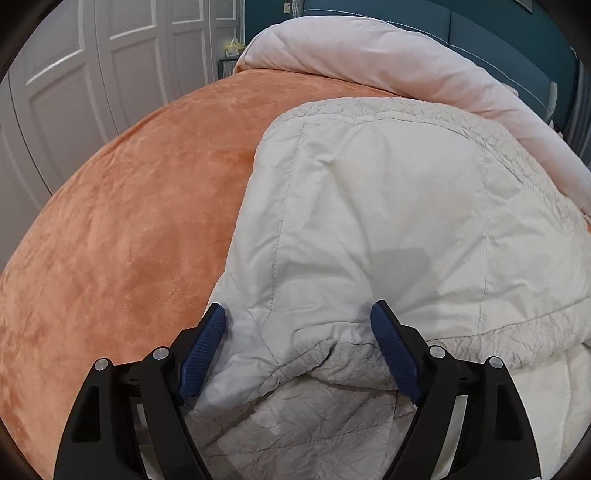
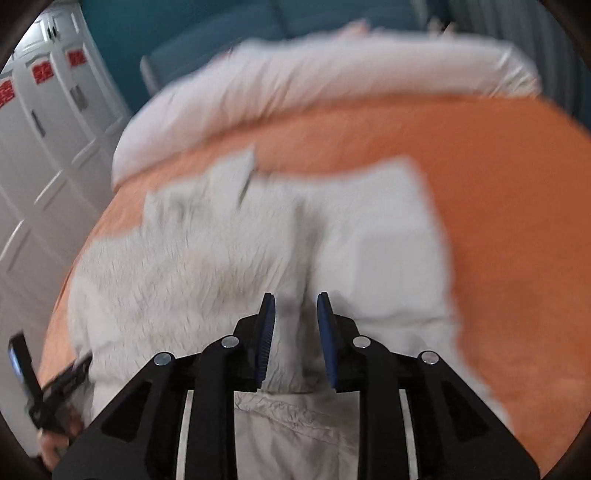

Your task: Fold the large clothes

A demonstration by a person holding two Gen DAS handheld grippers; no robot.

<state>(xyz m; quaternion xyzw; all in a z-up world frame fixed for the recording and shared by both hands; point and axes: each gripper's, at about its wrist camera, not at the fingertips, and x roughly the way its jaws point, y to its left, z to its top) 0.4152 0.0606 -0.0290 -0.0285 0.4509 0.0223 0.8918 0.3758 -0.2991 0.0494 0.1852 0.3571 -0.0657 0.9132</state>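
A large white quilted jacket lies on an orange bed cover. My left gripper is open, its blue pads spread either side of the jacket's crinkled hem. In the right wrist view, which is blurred by motion, the jacket lies spread on the orange cover. My right gripper hovers over the jacket's near edge with its pads a narrow gap apart; jacket cloth shows in the gap, but whether it is pinched is unclear. The left gripper shows at the lower left there.
A rolled pale pink duvet lies along the far side of the bed, also in the right wrist view. White panelled wardrobe doors stand to the left. A teal headboard is behind.
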